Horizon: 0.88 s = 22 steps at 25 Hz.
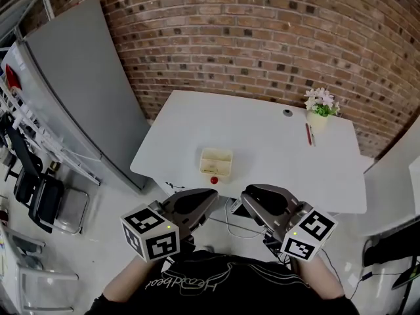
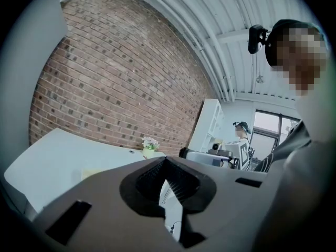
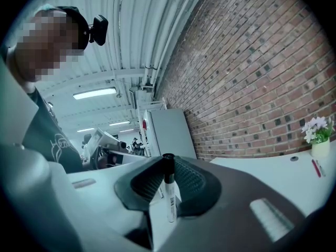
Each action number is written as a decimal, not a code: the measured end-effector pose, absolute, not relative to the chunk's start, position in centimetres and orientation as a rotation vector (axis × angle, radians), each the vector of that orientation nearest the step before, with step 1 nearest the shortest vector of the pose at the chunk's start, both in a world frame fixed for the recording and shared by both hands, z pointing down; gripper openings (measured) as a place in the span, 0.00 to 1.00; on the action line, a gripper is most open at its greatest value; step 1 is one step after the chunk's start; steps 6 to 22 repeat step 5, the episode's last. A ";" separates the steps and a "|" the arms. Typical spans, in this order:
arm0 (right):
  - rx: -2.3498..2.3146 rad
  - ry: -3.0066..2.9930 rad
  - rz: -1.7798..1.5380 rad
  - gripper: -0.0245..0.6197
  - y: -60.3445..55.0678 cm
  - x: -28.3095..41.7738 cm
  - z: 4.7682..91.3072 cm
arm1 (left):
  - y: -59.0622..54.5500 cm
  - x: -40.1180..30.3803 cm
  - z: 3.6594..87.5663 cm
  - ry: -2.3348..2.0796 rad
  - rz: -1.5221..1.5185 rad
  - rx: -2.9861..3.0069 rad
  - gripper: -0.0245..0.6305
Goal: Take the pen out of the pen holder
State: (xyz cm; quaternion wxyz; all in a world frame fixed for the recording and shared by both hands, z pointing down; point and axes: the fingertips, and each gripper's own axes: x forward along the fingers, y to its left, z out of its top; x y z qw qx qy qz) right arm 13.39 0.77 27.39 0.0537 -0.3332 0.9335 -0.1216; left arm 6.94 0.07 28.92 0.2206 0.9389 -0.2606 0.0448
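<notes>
My right gripper (image 3: 168, 164) is clenched on the pen (image 3: 169, 196). The pen stands upright between the two ribbed pads, with its black cap at the tips of the jaws and its white printed body going down into the gap. So the pen is out of the pen holder and in my right gripper.

My left gripper (image 2: 165, 161) is closed too. Its pads meet at the tips and nothing is between them. Through the gap under the tips I see only a light surface and a thin dark cable (image 2: 173, 226).

I hold both grippers close before my body, side by side but apart. Each one has its marker cube at the rear, the left cube (image 1: 151, 233) and the right cube (image 1: 308, 231).

Ahead of both grippers is the white table (image 1: 275, 169). The pale yellow pen holder (image 1: 216, 161) stands on it, near the edge that is closest to me. It is just ahead of the tips of the left gripper and touches no gripper. A small red thing (image 1: 214, 180) lies on its near side. I cannot tell what is inside the holder.

Farther away, ahead of the right gripper, a thin red stick (image 1: 308, 134) lies beside a small pot of flowers (image 1: 319, 107). A small grey round thing (image 1: 287, 112) is to the left of the pot.

Behind the table is the brick wall (image 1: 262, 38). Far to the left of the left gripper stands a tall grey cabinet (image 1: 72, 90).
</notes>
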 end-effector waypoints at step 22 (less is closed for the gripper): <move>-1.002 2.838 -0.356 0.14 1.6 13.6 27.1 | 1.0 7.4 28.9 -0.722 0.121 2.598 0.04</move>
